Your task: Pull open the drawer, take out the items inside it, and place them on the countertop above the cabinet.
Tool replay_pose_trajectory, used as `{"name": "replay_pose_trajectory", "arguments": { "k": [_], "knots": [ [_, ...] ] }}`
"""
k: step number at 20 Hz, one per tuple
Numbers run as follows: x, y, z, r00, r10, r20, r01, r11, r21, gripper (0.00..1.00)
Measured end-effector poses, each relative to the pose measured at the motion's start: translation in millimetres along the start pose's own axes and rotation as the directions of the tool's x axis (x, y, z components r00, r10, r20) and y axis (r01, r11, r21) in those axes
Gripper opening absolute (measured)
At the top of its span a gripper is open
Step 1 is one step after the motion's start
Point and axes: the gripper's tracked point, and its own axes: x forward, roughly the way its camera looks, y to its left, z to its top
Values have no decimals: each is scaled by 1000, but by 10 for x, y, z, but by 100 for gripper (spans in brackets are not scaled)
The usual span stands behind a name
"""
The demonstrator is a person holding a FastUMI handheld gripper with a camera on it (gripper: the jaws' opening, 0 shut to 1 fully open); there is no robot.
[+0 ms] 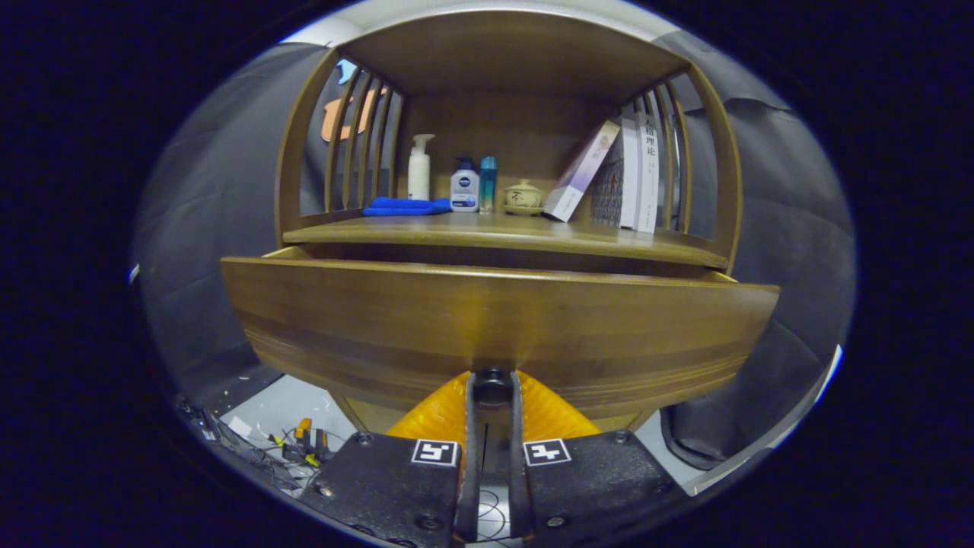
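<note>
The wooden drawer front [494, 320] stands pulled out from the cabinet, close ahead of me. Its dark round knob [493, 385] sits low on the front, and my gripper [493, 390] is shut on it, one finger pressing each side. The drawer's top edge hides whatever lies inside. Above the drawer runs the wooden countertop [502, 228], under an arched shelf frame.
On the countertop stand a white pump bottle [419, 169], a blue cloth [403, 205], a small lotion bottle [464, 186], a teal bottle [488, 183], a lidded ceramic pot [523, 195] and leaning books [631, 171]. Cables and small tools [297, 445] lie on the floor beside the cabinet.
</note>
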Motion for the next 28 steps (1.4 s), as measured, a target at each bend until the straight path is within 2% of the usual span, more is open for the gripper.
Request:
{"name": "replay_pose_trajectory", "arguments": {
  "k": [12, 16, 21, 23, 25, 28],
  "knots": [
    [-531, -35, -284, 998, 55, -22, -56, 998, -33, 18],
    [-795, -20, -395, 997, 72, -40, -74, 996, -54, 19],
    [-905, 9, -449, 992, 86, -88, -92, 994, -66, 19],
    [-930, 7, -457, 987, 88, -133, -97, 993, -63, 20],
    [-982, 6, -428, 980, 98, -172, -103, 994, -22, 27],
    [-1123, 67, -293, 969, 157, -188, -155, 988, 23, 36]
  ]
}}
